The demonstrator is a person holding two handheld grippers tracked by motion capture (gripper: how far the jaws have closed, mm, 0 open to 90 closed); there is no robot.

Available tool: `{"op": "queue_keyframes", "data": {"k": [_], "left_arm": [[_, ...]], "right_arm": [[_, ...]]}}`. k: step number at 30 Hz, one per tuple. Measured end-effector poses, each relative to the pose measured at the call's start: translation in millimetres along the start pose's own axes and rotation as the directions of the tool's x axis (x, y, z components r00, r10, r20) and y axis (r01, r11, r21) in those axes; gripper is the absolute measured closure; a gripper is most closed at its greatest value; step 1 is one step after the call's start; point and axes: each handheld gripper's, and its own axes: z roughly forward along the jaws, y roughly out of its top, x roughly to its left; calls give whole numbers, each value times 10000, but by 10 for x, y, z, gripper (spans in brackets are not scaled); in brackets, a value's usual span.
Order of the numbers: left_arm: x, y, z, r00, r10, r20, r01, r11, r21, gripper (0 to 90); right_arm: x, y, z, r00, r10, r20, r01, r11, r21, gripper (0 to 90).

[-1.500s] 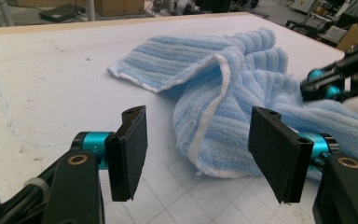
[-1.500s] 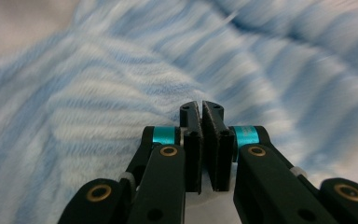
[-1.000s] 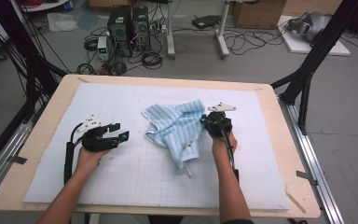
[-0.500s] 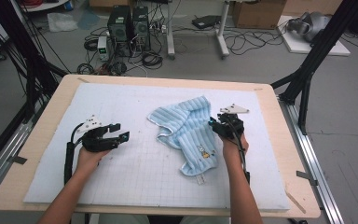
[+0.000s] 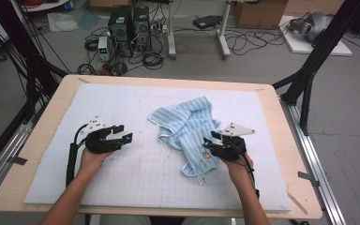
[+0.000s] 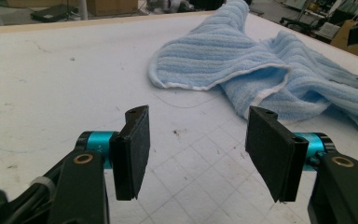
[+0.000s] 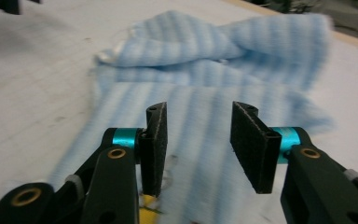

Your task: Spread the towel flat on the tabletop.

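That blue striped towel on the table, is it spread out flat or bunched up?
Bunched up. The blue striped towel lies crumpled on the white mat, its white-edged corner folded over itself, ridges showing instead of a flat sheet.

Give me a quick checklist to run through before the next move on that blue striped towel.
1. Right hand-held gripper has let go: ok, jaws have just been opening, nothing pinched between them.
2. Left hand-held gripper free: ok, jaws open over the bare white mat.
3. Towel lying flat: not ok, crumpled and folded over itself.
4. Towel fully on the mat: ok.
5. A towel edge within the left gripper's reach: cannot tell.
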Motion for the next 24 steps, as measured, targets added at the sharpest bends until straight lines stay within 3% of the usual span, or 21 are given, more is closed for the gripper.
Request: {"op": "queue_keyframes", "data": {"k": [2,4,7,8,9,11,12,13,14,15,16,17,20,21,22,24], "left_arm": [[18,-2,-11,10000,-43,-69,43,10000,28,406],[34,-5,-22,9999,-89,-111,89,9999,52,406],[37,-5,-30,9998,-129,-131,129,9999,16,406],[38,-5,-33,9999,-105,-116,105,9999,55,406],[36,-6,-31,9999,-94,-112,94,9999,49,406],[30,-9,-28,9999,-64,-97,65,9999,89,408],[29,-10,-28,9999,-57,-85,58,9999,106,409],[30,-11,-28,10000,-45,-74,45,9999,115,410],[31,-12,-28,10000,-56,-72,57,9999,102,411],[31,-12,-28,10000,-56,-72,57,9999,102,411],[37,-14,-28,9999,-98,-105,99,9999,53,411],[37,-14,-28,9999,-98,-105,99,9999,53,411],[42,-9,-39,9998,-89,-149,90,10000,27,412],[42,-7,-41,9998,-87,-167,87,10000,1,412],[41,-5,-44,9998,-107,-174,107,9999,-21,413],[44,-7,-43,9998,-114,-170,114,9999,-12,414]], "right_arm": [[73,20,70,9995,-2,-306,5,10000,96,514],[195,58,185,9949,159,-993,-145,9998,140,491],[364,104,363,9894,-160,-1444,253,9977,626,469],[438,118,446,9892,-570,-1350,710,9923,1010,483],[490,123,507,9902,-886,-1081,1030,9853,1365,521],[536,125,586,9885,-1258,-837,1399,9712,1929,696],[547,128,604,9877,-1319,-835,1467,9673,2068,793],[541,133,607,9868,-1235,-1047,1422,9702,1963,841],[527,147,592,9870,-860,-1359,1094,9784,1756,853],[527,147,592,9870,-860,-1359,1094,9784,1756,853],[493,196,517,9808,-277,-1928,483,9935,1031,856],[459,210,485,9763,76,-2163,69,9978,662,856],[319,221,405,9605,1127,-2544,-1242,9918,-298,856],[266,218,379,9551,1494,-2559,-1688,9841,-553,856],[219,215,360,9594,1620,-2307,-1839,9799,-769,855],[120,186,345,9717,1835,-1487,-1949,9786,-663,851]]}}
